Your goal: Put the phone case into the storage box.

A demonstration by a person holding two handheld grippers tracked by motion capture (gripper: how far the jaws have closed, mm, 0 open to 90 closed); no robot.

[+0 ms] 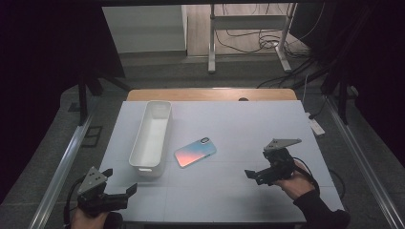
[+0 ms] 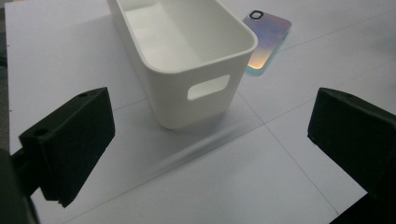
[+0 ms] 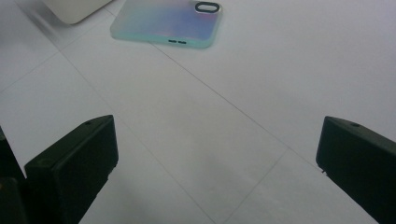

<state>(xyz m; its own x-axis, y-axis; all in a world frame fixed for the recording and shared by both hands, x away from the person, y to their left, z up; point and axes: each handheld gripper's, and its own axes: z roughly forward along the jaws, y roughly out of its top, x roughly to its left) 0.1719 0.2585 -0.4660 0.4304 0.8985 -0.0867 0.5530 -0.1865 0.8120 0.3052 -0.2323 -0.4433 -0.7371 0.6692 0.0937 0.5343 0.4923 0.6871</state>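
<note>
A long white bin [image 1: 152, 138] stands empty on the left half of the white table top [image 1: 229, 195]. Just right of it, a phone case [image 1: 195, 152] with a pink-to-blue sheen lies flat, camera hole toward the far side. My left gripper [image 1: 118, 180] is open at the near left corner, with nothing between its jaws. In the left gripper view, the bin's handle end [image 2: 173, 93] is just ahead and the case [image 2: 268, 39] is beyond it. My right gripper [image 1: 257, 163] is open and empty at the near right, pointing toward the case [image 3: 163, 18].
The wooden edge of the table [image 1: 210, 94] shows beyond the white top. Farther back on the floor are a metal stand [image 1: 248, 33] and cables. A white power strip [image 1: 315, 125] lies off the right side. A corner of the bin [image 3: 74, 9] sits beside the case.
</note>
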